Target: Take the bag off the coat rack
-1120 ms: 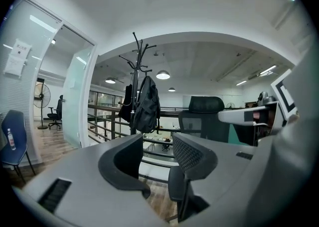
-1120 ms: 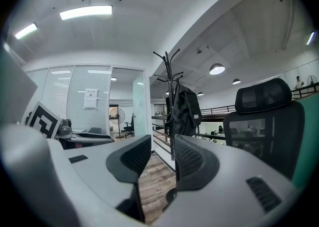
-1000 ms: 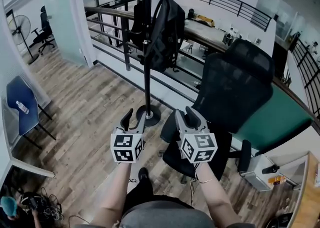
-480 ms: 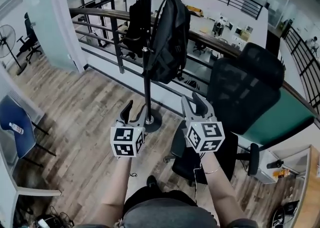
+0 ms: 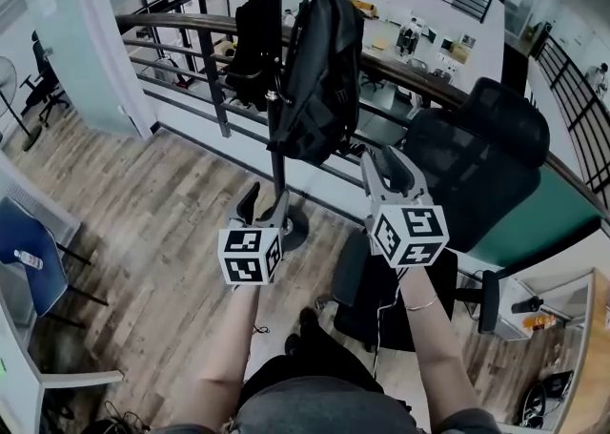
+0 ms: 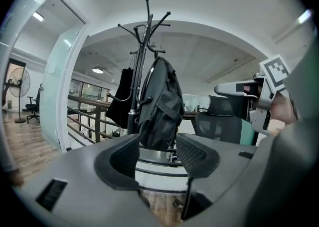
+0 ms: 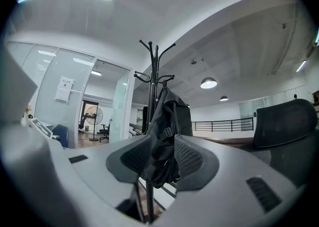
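Meanwhile, compared with a second earlier, both grippers had closed in on the coat rack (image 5: 277,151), and the black backpack (image 5: 319,70) filled more of the head view. It was hanging from an upper hook on the near side of the pole, while a second dark bag (image 5: 250,51) hung on the far side. The left gripper (image 5: 267,196) sat low near the pole's base. Its jaws had just been opening and stood wide, with nothing between them. The right gripper (image 5: 383,154) had risen beside the backpack's lower edge, in front of the office chair (image 5: 477,155). Its jaws stood partly apart and empty, the backpack visible through the gap but apparently not yet touched. By my reading this was the approach, with the lift off the hook yet to come.
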`<state>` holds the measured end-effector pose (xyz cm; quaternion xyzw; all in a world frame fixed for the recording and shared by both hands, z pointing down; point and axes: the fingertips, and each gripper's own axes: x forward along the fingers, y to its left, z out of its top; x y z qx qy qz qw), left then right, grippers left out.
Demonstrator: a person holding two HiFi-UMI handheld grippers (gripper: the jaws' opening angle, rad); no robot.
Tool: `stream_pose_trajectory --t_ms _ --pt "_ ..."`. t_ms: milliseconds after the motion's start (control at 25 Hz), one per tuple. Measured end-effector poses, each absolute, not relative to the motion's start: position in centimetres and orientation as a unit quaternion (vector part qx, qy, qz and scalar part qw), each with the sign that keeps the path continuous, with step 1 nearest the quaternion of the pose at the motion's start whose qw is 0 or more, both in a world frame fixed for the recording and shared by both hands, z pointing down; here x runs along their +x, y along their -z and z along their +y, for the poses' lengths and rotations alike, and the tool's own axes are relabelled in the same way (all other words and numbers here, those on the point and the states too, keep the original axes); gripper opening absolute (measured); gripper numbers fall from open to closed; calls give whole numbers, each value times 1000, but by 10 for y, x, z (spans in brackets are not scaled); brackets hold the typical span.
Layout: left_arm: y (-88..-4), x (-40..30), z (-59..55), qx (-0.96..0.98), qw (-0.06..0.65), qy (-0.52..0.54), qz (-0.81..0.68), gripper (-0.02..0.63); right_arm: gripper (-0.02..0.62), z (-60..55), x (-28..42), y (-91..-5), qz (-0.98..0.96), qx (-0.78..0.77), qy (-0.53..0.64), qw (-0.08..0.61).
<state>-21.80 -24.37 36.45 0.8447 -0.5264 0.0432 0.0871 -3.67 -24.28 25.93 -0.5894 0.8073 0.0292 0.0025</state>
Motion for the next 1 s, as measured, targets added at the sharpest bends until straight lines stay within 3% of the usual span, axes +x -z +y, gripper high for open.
stream_pose_trajectory --t_ms 600,1000 --pt "-412 -202 -340 833 119 -89 -532 233 135 -343 -31 -246 817 -575 -41 3" --pt "-408 -194 -383 835 101 -92 -533 238 198 -404 -48 -243 835 -548 -52 -18"
